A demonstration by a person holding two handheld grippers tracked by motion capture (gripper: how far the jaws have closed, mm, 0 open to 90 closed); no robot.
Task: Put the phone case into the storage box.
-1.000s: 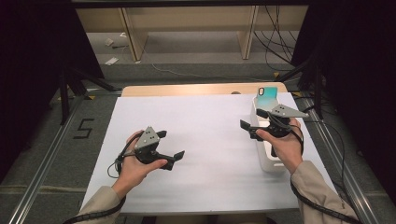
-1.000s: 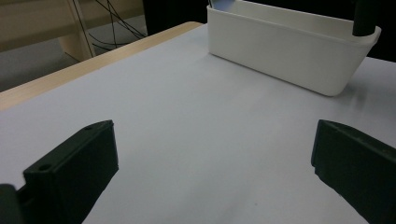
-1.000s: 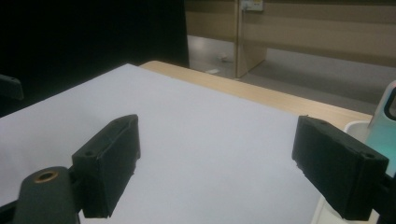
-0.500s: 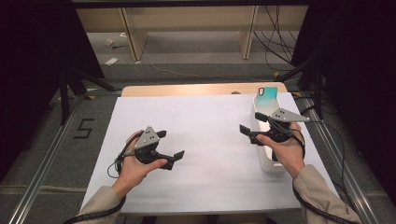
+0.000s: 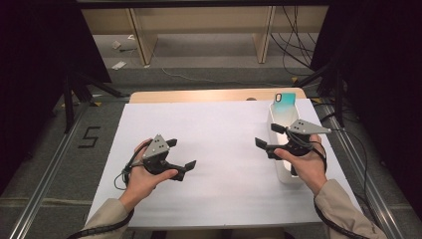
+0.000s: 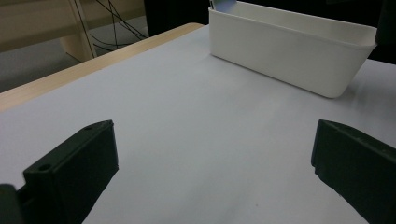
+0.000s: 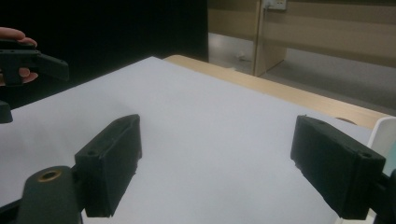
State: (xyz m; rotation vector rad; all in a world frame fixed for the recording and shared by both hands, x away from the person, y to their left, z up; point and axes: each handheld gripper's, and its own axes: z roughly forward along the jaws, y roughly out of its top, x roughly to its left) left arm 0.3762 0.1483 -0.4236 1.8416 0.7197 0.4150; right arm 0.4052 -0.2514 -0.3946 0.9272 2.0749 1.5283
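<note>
My left gripper (image 5: 181,154) rests on the white sheet (image 5: 219,129) at the near left, held in a hand, jaws wide apart with nothing between them. In its own view the left gripper (image 6: 212,154) faces a long white bin (image 6: 289,51) across bare sheet. My right gripper (image 5: 267,135) hovers at the right, beside the white bin (image 5: 279,119), also open and empty. A teal phone-like slab (image 5: 284,102) stands in the bin's far end. The right gripper (image 7: 217,144) looks over the sheet toward the left gripper (image 7: 32,60).
The white sheet covers a wooden table whose far edge (image 5: 199,95) shows as a tan strip. Beyond it stand wooden shelf legs (image 5: 142,45) and loose cables on the floor. Black stands and metal rails flank both sides of the table.
The right hand has drifted slightly toward the near edge alongside the bin, jaws still wide. The left hand and its gripper have stayed put.
</note>
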